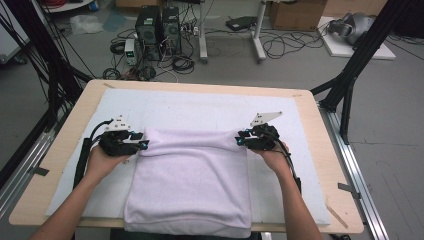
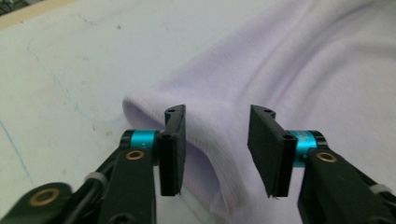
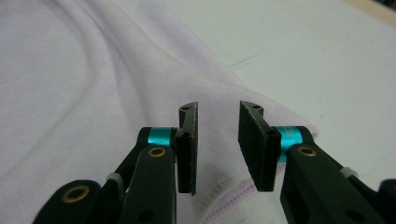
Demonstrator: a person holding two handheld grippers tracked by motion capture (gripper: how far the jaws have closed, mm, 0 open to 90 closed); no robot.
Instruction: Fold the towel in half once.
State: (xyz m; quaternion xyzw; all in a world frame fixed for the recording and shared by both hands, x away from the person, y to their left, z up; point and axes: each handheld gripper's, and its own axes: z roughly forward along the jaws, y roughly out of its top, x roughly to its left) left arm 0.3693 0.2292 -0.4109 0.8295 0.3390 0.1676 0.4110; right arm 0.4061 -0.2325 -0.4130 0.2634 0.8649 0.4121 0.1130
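A pale lilac cloth (image 1: 192, 182) lies folded on the white mat (image 1: 200, 107), reaching down to the table's near edge. My left gripper (image 1: 141, 145) is at the cloth's far left corner and my right gripper (image 1: 240, 141) at its far right corner, each held in a hand. In the left gripper view the jaws (image 2: 217, 114) stand apart, with the rounded fold of the cloth (image 2: 289, 70) lying between and under them, untouched by the pads. In the right gripper view the jaws (image 3: 218, 109) are also apart, above the stitched hem of the cloth (image 3: 84, 93).
The mat covers most of a light wooden table (image 1: 320, 150). Bare mat lies beyond the cloth and at both its sides. Black frame posts (image 1: 350, 75) stand at the table's far corners. Computer towers (image 1: 157, 30) and cables sit on the floor behind.
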